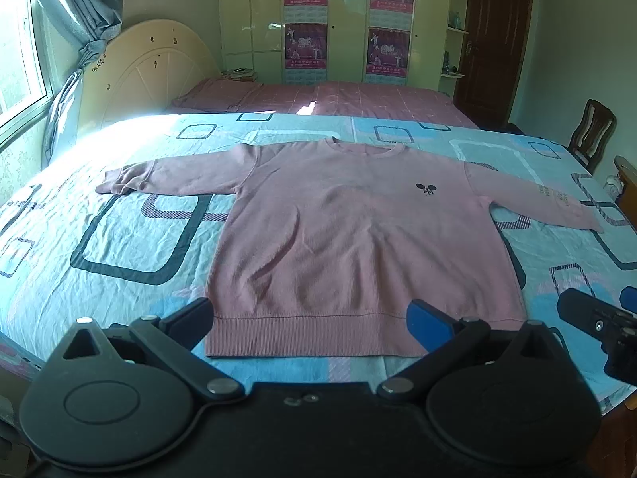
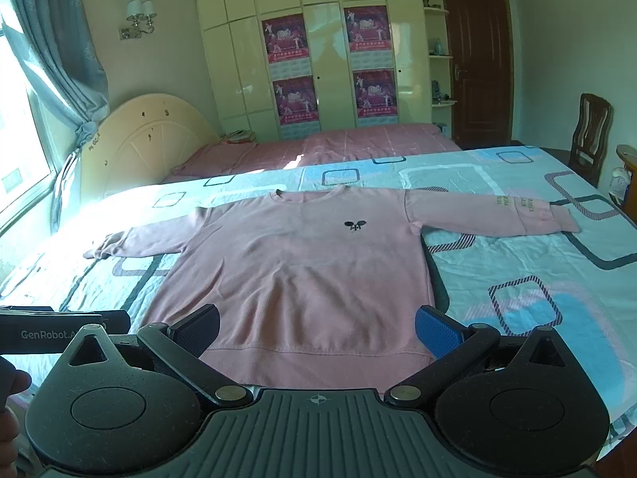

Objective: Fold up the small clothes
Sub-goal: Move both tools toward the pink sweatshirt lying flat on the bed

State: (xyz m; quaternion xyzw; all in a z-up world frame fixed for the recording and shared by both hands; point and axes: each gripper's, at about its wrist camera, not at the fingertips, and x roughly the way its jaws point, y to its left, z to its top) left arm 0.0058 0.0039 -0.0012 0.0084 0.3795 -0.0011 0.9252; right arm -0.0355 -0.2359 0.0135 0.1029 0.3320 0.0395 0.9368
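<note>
Sweatshirt (image 1: 350, 239), pink and long-sleeved, is lying flat and face up on the bedspread (image 1: 119, 239) in the left wrist view, both sleeves stretching out to the sides and the ribbed hem nearest the camera. The left gripper (image 1: 310, 322) is hovering over that hem with its jaws standing wide apart and nothing between the pads. At the right edge the right gripper (image 1: 605, 318) is showing only in part. A second bed with a pink cover (image 1: 338, 97) is sitting behind.

In the right wrist view the same sweatshirt (image 2: 302, 271) is spreading across the patterned bedspread (image 2: 517, 271), a small dark emblem (image 2: 355, 225) on its chest. The right gripper (image 2: 316, 330) is hanging over the hem, jaws fully apart, gripping nothing. What seems to be part of a hand (image 2: 12, 390) is peeking in at the left edge, too cropped to be sure
</note>
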